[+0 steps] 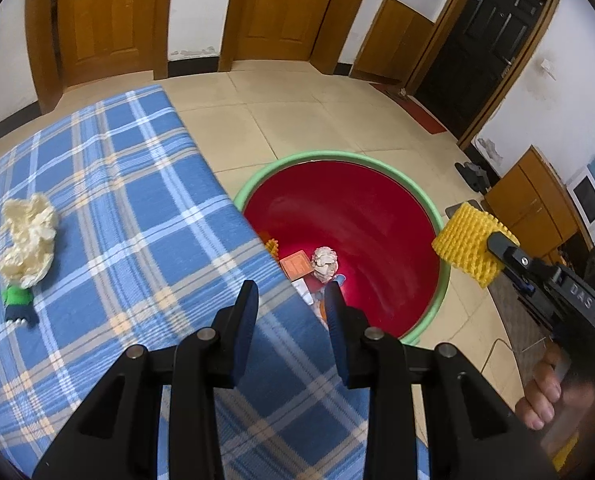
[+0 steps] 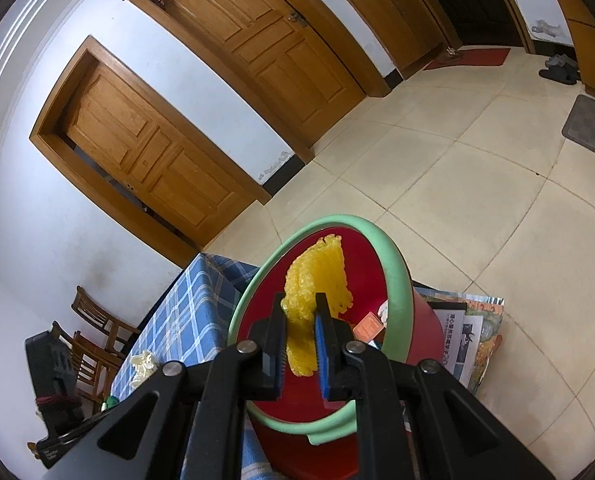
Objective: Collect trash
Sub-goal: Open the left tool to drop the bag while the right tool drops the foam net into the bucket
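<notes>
Pinching a yellow foam net (image 2: pixel 313 280) between its fingers, the right tool (image 2: pixel 300 312) holds it above the open mouth of the red bin (image 2: pixel 377 264); in the left wrist view the same net (image 1: pixel 467 240) sits at the bin's right rim, over the green edge.

Left tool (image 1: pixel 291 300): fingers spread, nothing between them, hanging over the counter's edge nearest the bin.

Red bin with green rim (image 1: pixel 257 184): stands on the tiled floor just beside the counter. Contents visible: a crumpled paper ball (image 1: pixel 324 263), an orange card (image 1: pixel 296 266), a further scrap of yellow net (image 1: pixel 272 247) and some pale scraps partly hidden by the counter.

Counter, blue plaid cloth (image 1: pixel 137 208): carries a crumpled cream wrapper (image 1: pixel 27 240) at its left side, with a small green and dark object (image 1: pixel 17 304) just beside it.

A hand (image 1: pixel 545 384) grips the right tool's handle. Printed sheets (image 2: pixel 469 332) lie on the floor against the bin.
</notes>
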{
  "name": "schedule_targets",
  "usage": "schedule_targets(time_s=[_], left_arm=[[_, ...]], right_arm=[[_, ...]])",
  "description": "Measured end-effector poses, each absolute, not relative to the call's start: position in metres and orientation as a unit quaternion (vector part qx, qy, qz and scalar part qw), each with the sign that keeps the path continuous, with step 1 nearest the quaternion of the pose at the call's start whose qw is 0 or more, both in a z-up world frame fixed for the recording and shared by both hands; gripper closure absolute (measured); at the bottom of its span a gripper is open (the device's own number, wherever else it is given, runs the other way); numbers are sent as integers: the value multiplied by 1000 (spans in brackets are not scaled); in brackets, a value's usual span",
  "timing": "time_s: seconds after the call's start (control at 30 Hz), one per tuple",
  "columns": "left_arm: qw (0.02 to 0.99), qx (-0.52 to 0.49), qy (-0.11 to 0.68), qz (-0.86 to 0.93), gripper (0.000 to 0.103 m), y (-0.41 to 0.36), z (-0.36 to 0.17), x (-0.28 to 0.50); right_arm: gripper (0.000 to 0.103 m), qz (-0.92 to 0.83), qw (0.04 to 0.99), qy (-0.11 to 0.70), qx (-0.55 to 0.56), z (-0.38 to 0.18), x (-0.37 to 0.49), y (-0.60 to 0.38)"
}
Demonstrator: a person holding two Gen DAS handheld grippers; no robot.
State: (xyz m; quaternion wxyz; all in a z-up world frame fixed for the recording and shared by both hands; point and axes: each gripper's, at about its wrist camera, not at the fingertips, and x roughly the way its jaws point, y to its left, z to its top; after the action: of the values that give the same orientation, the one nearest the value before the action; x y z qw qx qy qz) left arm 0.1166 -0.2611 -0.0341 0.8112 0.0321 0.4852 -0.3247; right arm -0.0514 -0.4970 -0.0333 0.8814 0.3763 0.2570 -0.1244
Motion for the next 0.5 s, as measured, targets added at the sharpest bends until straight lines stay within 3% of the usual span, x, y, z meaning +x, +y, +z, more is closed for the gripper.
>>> schedule_targets(time_s=[0.23, 0.5], left_arm=[[820, 15, 486, -303, 69, -238, -31, 116], [828, -5, 483, -283, 69, -217, -27, 121]], right_arm=[[86, -134, 879, 277, 365, -37, -27, -505], [75, -138, 872, 285, 374, -43, -22, -512]])
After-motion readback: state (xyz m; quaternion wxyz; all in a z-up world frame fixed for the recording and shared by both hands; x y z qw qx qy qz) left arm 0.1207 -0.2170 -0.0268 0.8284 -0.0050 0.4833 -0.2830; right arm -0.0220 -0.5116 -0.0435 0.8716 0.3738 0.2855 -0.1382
